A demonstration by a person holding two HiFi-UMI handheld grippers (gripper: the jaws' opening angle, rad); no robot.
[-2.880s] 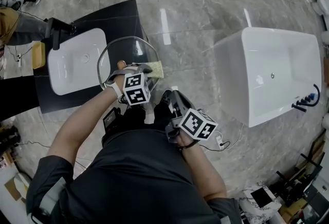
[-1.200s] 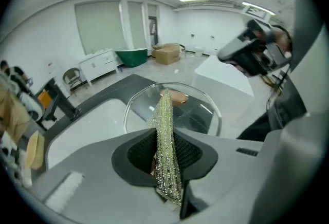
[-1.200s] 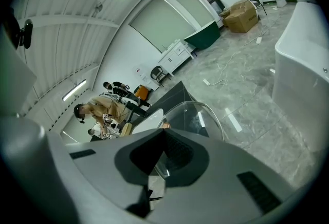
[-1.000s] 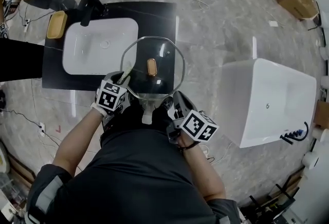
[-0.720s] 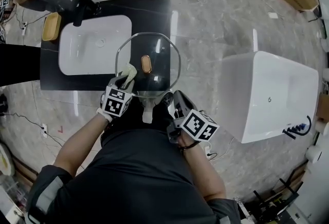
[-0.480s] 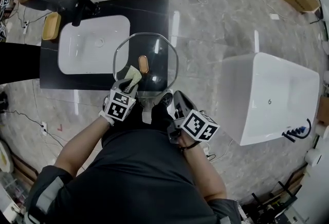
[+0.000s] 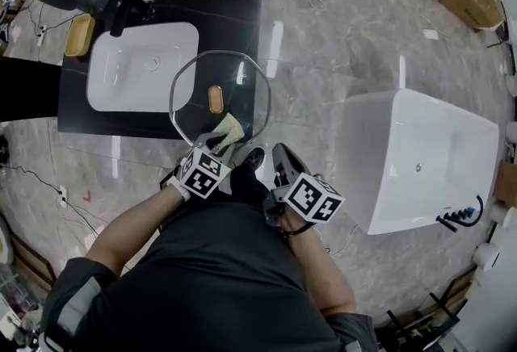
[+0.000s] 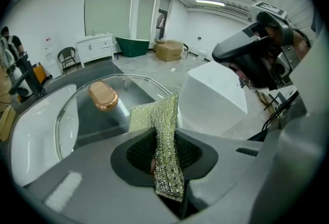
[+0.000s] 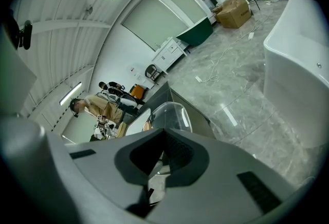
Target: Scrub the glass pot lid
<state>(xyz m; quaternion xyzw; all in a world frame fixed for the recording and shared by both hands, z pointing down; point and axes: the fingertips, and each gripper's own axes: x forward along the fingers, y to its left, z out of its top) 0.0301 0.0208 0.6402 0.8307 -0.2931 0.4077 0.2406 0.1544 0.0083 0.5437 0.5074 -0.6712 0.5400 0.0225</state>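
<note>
My left gripper (image 8: 165,152) is clamped tight on a folded, glittery scouring cloth (image 8: 160,115). The cloth's free end lies on the glass pot lid (image 7: 191,84), on the near side of the lid's copper knob (image 7: 215,98). My right gripper (image 9: 163,159) is closed on the lid's near rim and holds it up in the air, with the white basin (image 7: 113,80) below the lid's far left part. To scrub well, I should press lightly, stroke around the knob, and brace the rim firmly.
</note>
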